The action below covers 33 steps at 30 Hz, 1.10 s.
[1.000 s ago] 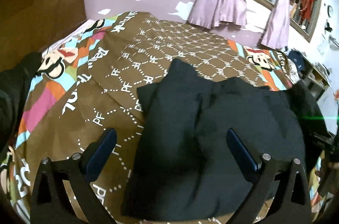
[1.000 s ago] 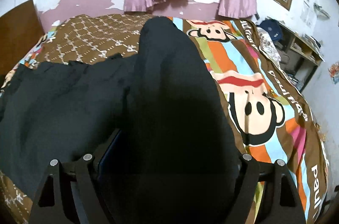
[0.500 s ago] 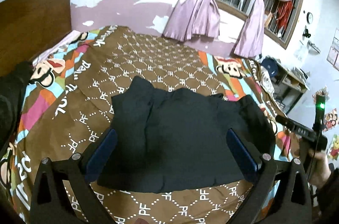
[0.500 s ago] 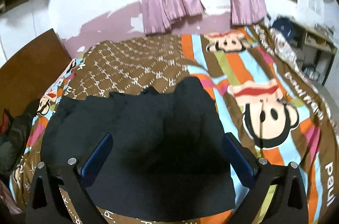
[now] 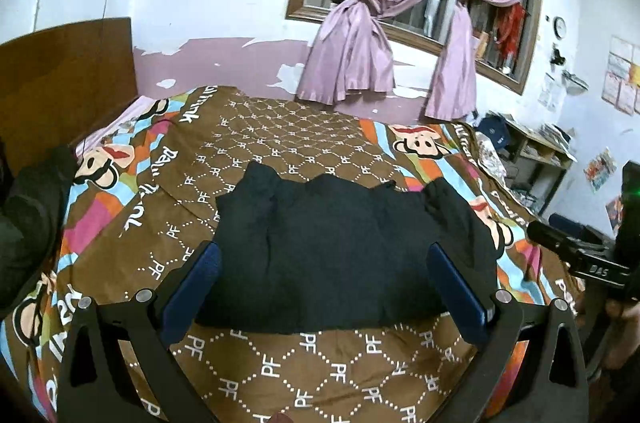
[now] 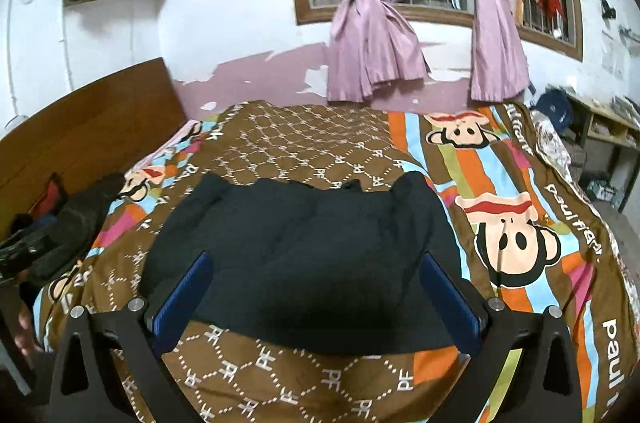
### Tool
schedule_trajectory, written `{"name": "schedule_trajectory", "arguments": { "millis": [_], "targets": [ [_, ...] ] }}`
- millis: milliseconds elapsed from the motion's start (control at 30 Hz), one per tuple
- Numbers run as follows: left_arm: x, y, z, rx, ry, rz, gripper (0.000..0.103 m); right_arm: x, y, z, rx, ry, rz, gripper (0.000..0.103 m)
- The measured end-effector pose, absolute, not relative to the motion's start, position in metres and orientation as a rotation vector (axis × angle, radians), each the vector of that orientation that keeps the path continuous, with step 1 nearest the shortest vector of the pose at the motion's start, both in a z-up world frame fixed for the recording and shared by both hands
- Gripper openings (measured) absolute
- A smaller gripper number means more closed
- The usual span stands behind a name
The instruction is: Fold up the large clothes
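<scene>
A black garment (image 5: 340,247) lies folded into a wide rectangle on the brown patterned bedspread (image 5: 280,363), with a sleeve lump at each far corner. In the right wrist view the same black garment (image 6: 304,243) fills the middle of the bed. My left gripper (image 5: 326,283) hangs open above the garment's near edge, nothing between its blue pads. My right gripper (image 6: 316,287) is open too, raised over the garment's near edge and holding nothing. The other gripper (image 5: 580,263) shows at the right edge of the left wrist view, in a hand.
A dark pile of clothes (image 6: 68,223) lies at the bed's left side by the wooden headboard (image 6: 80,127). Pink curtains (image 6: 376,35) hang at the window beyond the bed. Shelves with clutter (image 5: 532,151) stand to the right. The bedspread's cartoon stripes (image 6: 512,231) lie right of the garment.
The right gripper let go of the black fabric it held a second ago. Both grippers have pulled back and up from the garment, which now lies flat.
</scene>
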<state>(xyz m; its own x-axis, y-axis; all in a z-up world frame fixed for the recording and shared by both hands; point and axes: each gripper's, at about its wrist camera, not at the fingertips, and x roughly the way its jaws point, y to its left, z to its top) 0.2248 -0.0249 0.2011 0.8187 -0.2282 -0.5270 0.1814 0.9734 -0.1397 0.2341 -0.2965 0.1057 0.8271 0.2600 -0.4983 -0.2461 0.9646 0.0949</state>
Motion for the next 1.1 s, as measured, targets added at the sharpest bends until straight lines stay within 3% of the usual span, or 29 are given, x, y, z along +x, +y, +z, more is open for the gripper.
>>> {"name": "schedule_trajectory", "arguments": {
  "millis": [367, 1100],
  "targets": [
    [0.161, -0.037, 0.187, 0.017, 0.500, -0.220, 0.101, 0.167, -0.285, 0.090, -0.055, 0.501, 0.312, 0.103],
    [0.087, -0.028, 0.135, 0.103, 0.381, -0.219, 0.101, 0.076, -0.290, 0.041, 0.072, 0.400, 0.259, 0.103]
  ]
}}
